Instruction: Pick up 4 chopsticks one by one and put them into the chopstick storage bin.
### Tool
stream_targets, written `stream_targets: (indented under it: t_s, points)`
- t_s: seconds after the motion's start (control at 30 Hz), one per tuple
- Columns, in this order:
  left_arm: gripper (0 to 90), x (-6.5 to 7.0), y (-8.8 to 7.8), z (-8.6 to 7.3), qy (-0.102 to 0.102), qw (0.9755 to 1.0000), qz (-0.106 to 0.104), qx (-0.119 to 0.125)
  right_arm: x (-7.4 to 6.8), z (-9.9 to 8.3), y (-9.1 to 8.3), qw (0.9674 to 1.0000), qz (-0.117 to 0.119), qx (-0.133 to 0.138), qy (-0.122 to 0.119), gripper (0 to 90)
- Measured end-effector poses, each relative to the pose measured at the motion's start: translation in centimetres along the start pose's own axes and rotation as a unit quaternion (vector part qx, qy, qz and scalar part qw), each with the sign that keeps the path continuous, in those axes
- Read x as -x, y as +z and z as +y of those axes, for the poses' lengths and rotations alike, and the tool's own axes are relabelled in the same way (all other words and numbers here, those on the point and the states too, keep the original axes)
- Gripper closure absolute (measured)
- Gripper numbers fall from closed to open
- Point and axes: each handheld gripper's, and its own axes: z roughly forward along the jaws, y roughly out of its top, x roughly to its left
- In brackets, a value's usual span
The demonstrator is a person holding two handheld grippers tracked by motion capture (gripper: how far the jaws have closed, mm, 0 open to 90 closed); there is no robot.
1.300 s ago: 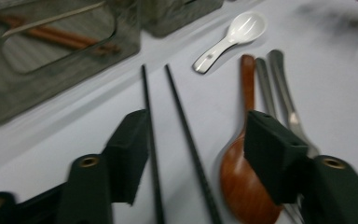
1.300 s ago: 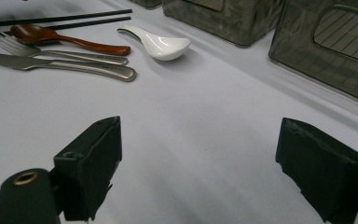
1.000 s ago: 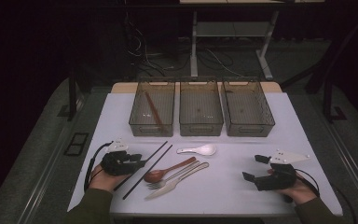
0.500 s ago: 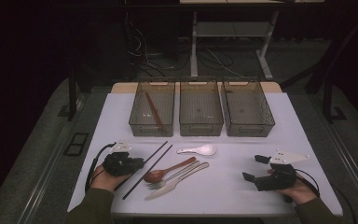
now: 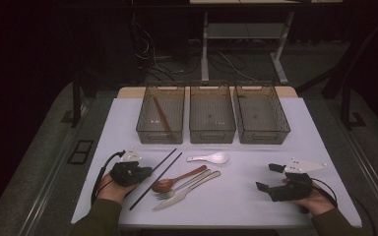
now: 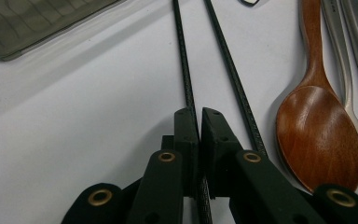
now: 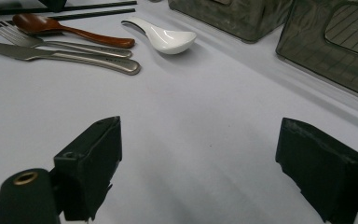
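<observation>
Left gripper [image 5: 145, 171] clamping a black chopstick [image 6: 184, 74] on the table [image 5: 285, 128].

In the left gripper view its jaws are pressing together on the left chopstick of the black pair, having just been closing on it, while the second chopstick [image 6: 233, 79] is lying free just to the right, and a wooden spoon [image 6: 319, 130] is resting beyond that. In the high view the pair is lying diagonally at the table's near left, beside the spoon, a fork [image 5: 184, 186] and a knife [image 5: 184, 194], with a white spoon [image 5: 209, 158] just behind them. The right gripper [image 5: 268, 178] is resting at the near right with its jaws standing wide and nothing between them. Three bins are standing in a row at the far side; the left bin [image 5: 147, 123] is holding a brown chopstick [image 5: 162, 117].
</observation>
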Motion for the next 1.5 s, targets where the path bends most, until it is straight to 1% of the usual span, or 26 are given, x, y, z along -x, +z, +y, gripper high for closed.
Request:
stream_targets:
  t_s: [0.07,0.13,0.2,0.33,0.37,0.43,0.47,0.5,0.53,0.57,0.6,0.83,0.93,1.0,1.17,1.3,1.37,1.4,1.5]
  points:
    - [84.4,0.0,0.0,0.1,-0.002,1.0000,0.001,-0.001,0.0,0.0,0.0,1.0000,0.000,0.000,0.000,14.0]
    - [84.6,0.0,0.0,0.2,0.003,1.0000,0.003,-0.008,0.0,0.0,0.0,1.0000,0.000,0.000,-0.001,14.0]
    - [84.7,0.1,0.0,0.3,-0.001,0.9999,0.005,-0.011,0.0,0.0,0.0,1.0000,0.000,0.001,0.000,14.0]
    - [84.7,0.0,0.0,0.4,-0.003,0.9999,0.001,-0.011,0.0,0.0,0.0,1.0000,0.000,0.001,-0.001,14.0]
    - [84.7,0.0,0.0,0.3,-0.005,1.0000,0.000,-0.006,0.0,0.0,0.0,1.0000,0.001,0.001,-0.001,14.0]
    - [84.7,0.0,-0.2,0.4,-0.002,1.0000,-0.001,-0.007,0.0,0.0,0.0,1.0000,0.001,0.001,-0.001,14.0]
    - [84.7,0.0,-0.3,0.4,-0.005,1.0000,0.000,-0.004,0.0,0.0,0.0,1.0000,0.001,0.001,-0.001,14.0]
    - [84.7,-0.1,-0.5,0.5,0.000,1.0000,-0.002,-0.006,0.0,0.0,0.0,1.0000,0.001,0.001,-0.001,14.0]
    - [84.7,0.0,-0.6,0.5,-0.001,1.0000,-0.002,-0.004,0.0,0.0,0.0,1.0000,0.001,0.001,-0.001,14.0]
    - [84.7,-0.1,-0.7,0.5,0.002,1.0000,-0.004,-0.003,0.0,0.0,0.0,1.0000,0.001,0.001,-0.001,14.0]
    - [84.7,0.0,-0.7,0.6,-0.002,1.0000,-0.005,0.001,0.0,0.0,0.0,1.0000,0.001,0.001,-0.001,14.0]
    - [84.8,0.2,-1.4,0.8,-0.002,0.9999,-0.004,0.015,0.0,0.0,0.0,1.0000,0.001,0.001,-0.001,14.0]
    - [84.8,0.2,-1.6,0.9,0.003,0.9998,-0.005,0.018,0.0,0.0,0.0,1.0000,0.001,0.001,-0.001,14.0]
    - [84.8,0.3,-1.8,1.0,0.000,0.9997,-0.006,0.024,0.0,0.0,0.0,1.0000,0.001,0.001,-0.001,14.0]
    - [84.8,0.4,-2.2,1.1,-0.005,0.9990,-0.012,0.042,0.0,0.0,0.0,1.0000,0.001,0.001,-0.001,14.0]
    - [84.9,0.5,-2.5,1.4,-0.001,0.9986,-0.014,0.050,0.0,0.0,0.0,1.0000,0.001,0.001,-0.001,14.0]
    - [84.9,0.6,-2.7,1.6,-0.005,0.9980,-0.016,0.061,0.0,0.0,0.0,1.0000,0.001,0.001,-0.001,14.0]
    - [84.9,0.5,-2.8,1.6,-0.004,0.9978,-0.017,0.063,0.0,0.0,0.0,1.0000,0.001,0.001,-0.002,14.0]
    - [84.9,0.5,-3.1,1.8,-0.007,0.9969,-0.019,0.076,0.0,0.0,0.0,1.0000,0.001,0.001,-0.001,14.0]
